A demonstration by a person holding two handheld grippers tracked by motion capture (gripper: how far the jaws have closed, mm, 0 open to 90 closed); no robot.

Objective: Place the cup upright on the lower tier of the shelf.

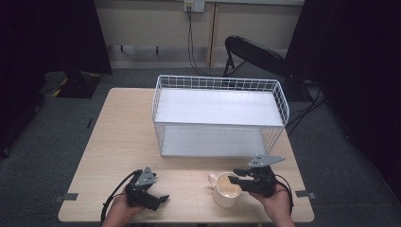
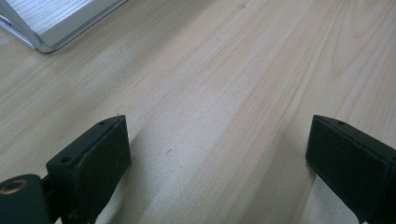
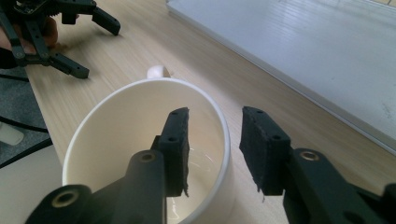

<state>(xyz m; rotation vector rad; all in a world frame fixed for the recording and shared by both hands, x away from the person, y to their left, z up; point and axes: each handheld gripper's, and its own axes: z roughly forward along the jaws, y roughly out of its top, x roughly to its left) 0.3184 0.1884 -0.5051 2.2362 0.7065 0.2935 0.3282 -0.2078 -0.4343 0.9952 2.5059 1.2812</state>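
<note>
— Item one, the table point(image 1: 118, 142)?

— Light wood. White wire rack point(image 1: 220, 116) at twelve o'clock, two shelves, its front edge set back from the table's near edge. Bare wood along the whole left side, nine o'clock.

— Item two, the mug point(image 1: 226, 191)?

— Cream mug, upright, at five o'clock near the front edge, just ahead of the rack's lower shelf. Handle points toward ten o'clock.

— The right gripper point(image 3: 215, 140)?

— Jaws part open, straddling the mug's rim: one jaw inside, one outside the wall. Whether they press it, I cannot tell.

— The left gripper point(image 1: 163, 197)?

— At seven o'clock, low over the table's front edge. Jaws spread wide, nothing between them but bare wood, well apart from the mug.
</note>
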